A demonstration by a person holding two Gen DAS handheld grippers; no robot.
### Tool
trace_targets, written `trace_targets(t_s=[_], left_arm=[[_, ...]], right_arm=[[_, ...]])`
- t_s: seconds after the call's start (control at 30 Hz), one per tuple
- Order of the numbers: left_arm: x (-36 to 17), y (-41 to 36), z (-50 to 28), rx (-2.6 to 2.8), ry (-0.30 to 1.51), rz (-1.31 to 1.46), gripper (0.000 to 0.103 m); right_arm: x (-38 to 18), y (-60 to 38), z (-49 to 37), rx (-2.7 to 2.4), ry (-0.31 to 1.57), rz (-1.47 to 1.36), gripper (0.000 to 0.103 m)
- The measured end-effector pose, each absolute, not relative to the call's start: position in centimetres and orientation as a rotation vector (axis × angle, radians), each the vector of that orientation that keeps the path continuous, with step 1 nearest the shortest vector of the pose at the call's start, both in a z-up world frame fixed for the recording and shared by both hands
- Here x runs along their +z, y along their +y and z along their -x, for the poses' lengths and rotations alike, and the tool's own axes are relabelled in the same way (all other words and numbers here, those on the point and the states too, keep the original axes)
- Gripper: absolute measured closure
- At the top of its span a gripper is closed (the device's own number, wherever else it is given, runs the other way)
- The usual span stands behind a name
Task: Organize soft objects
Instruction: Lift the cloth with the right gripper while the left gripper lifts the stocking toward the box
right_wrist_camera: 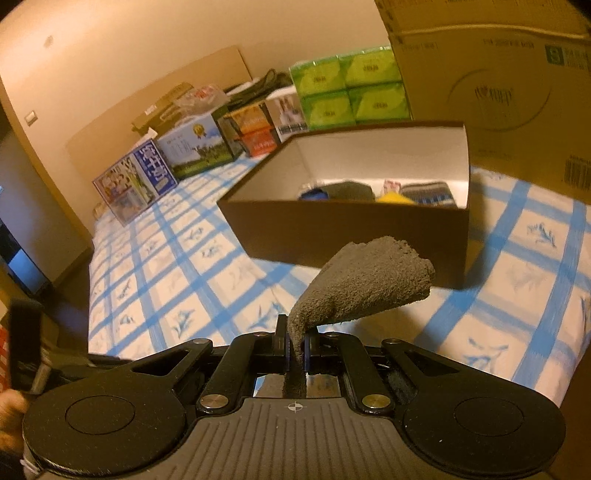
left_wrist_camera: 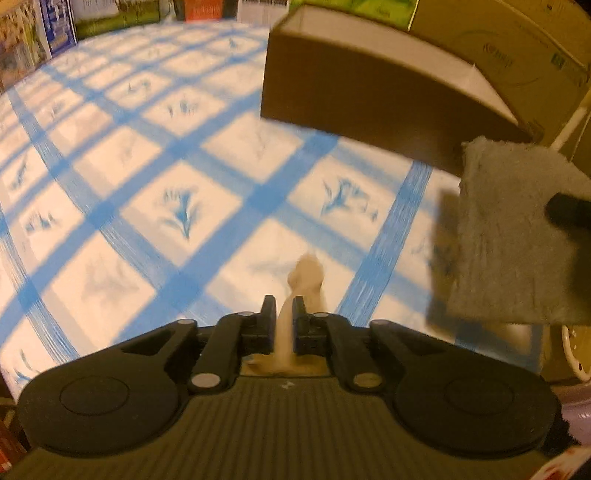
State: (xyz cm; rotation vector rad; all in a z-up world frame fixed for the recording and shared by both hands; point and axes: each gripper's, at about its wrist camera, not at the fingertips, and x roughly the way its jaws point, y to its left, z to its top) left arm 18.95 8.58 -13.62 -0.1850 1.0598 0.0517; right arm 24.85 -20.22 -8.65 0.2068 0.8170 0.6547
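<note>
Left wrist view: left gripper (left_wrist_camera: 284,306) at 6 o'clock, jaws parted only a sliver, a beige cloth strip (left_wrist_camera: 308,280) running between them and bunching just past the tips over the blue-checked tabletop (left_wrist_camera: 147,184). Whether the pads press on the strip cannot be told through the blur. At 1 o'clock, a brown box (left_wrist_camera: 351,92), open-topped, pale inside. At 3 o'clock, a grey towel (left_wrist_camera: 517,240) hanging in mid-air in front of the box corner, one dark fingertip (left_wrist_camera: 565,208) of the other gripper laid against its right side. Along 11 to 12 o'clock, a row of printed cartons (left_wrist_camera: 59,26) at the far edge of the tabletop.

Right wrist view: right gripper (right_wrist_camera: 295,341) at 6 o'clock, jaws nearly closed and pinching one corner of the grey towel (right_wrist_camera: 365,277), the rest folded and fanning up toward 1 o'clock, clear of the tabletop (right_wrist_camera: 517,295). Beyond it, from 12 to 2 o'clock, the brown box (right_wrist_camera: 332,229) with several soft items (right_wrist_camera: 351,190) lying along its far wall: blue, dark grey, yellow, striped. Behind the box, green packs (right_wrist_camera: 347,88) at 12 o'clock and a large cardboard carton (right_wrist_camera: 498,74) at 1 o'clock. At 9 o'clock, the printed cartons (right_wrist_camera: 147,177) in a line.
</note>
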Motion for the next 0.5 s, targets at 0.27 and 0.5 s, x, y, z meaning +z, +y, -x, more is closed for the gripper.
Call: trace_targets(t_s=[0.27,0.5], left_arm=[[-13.5,8.0,-19.1,-0.023,1.046,0.224,0.064],[-14.9,6.0,-19.9,-0.035,1.085,0.168,0.066]], right_arm=[[-9.9,-20.3,-24.8,0.637,0.858,-0.207,0.096],[-10.3,-20.4,-24.9,0.624,0.869,-0.209,0.096]])
